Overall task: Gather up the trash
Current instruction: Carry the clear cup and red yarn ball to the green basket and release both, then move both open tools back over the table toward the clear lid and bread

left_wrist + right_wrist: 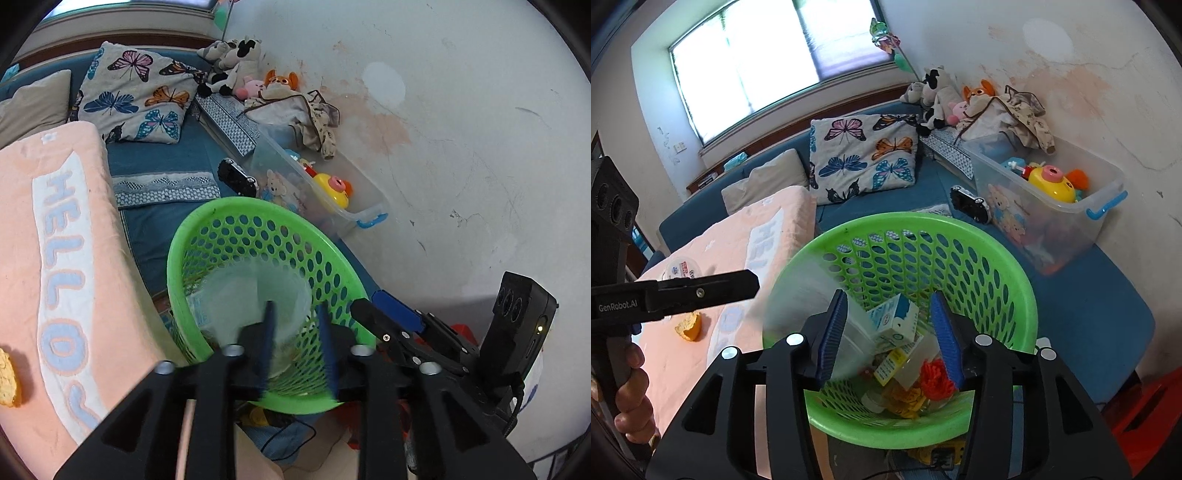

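The drop is being made over the green basket (1004, 258), which is standing on the blue bed (1089, 295) just beside the pink blanket (22, 221), its mouth turned up toward both cameras. The left gripper (295, 306) is being held with its jaws apart above the near rim, and the right gripper (889, 297) is likewise being held parted, with nothing clamped between the pads. A clear cup (236, 291) is being seen as a pale blur inside the basket's mouth, on the blanket side; it looks to be loose and not pinched. Its direction is being judged only roughly through the blur: the round open end seems to be facing up and toward the left camera, the long axis tipped down into the basket, not lying flat. For a clean finish, both pairs of jaws are best being kept wide and lifted straight up, so that the rim is not being snagged and the basket tipped. A small carton (894, 317) and other scraps are already lying at the bottom. An orange peel (689, 326) is being left on the blanket, probably next in line.
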`<state>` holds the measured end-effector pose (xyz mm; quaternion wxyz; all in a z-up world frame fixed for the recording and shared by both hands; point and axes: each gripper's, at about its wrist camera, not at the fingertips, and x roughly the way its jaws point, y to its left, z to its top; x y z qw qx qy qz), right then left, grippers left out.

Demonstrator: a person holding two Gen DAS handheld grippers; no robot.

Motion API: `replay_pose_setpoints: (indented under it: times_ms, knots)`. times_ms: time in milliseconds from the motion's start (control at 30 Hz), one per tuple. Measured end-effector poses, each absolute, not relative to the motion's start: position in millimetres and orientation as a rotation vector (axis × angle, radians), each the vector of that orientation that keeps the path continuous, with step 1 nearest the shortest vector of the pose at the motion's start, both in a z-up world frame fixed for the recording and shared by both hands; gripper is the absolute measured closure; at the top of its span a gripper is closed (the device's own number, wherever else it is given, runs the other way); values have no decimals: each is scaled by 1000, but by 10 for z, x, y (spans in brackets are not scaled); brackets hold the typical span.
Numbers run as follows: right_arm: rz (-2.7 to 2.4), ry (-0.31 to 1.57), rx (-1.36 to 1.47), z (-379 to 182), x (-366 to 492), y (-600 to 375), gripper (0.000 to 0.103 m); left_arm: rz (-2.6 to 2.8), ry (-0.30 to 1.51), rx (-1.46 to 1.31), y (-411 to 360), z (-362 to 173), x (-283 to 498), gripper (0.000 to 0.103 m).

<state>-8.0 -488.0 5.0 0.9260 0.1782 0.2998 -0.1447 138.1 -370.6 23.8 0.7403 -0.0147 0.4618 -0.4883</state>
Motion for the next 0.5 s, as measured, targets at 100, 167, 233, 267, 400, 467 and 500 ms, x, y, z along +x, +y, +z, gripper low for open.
replay_pose_setpoints:
  times_ms: [100, 167, 233, 267, 400, 467, 500]
  knots:
    - [-287, 603, 359, 103, -91, -4820, 52, -1057, 976, -28, -3606, 307, 1352, 55]
    - [-277, 599, 354, 132, -91, -4769, 51, -1052, 957, -35, -3489, 364, 1350, 55]
    - [-262, 594, 346, 167, -87, -4692, 49, -1025, 937, -40, -3339, 416, 1362, 55]
    - [-253, 592, 342, 182, -81, -4656, 48, -1012, 930, -39, -3285, 435, 1365, 55]
    - [-205, 587, 322, 243, -24, -4420, 42, -921, 901, -46, -2920, 490, 1446, 52]
    - [-183, 588, 313, 252, 14, -4329, 40, -887, 896, -58, -2758, 504, 1498, 52]
    - [-169, 590, 309, 259, 38, -4270, 39, -859, 892, -60, -2661, 509, 1527, 52]
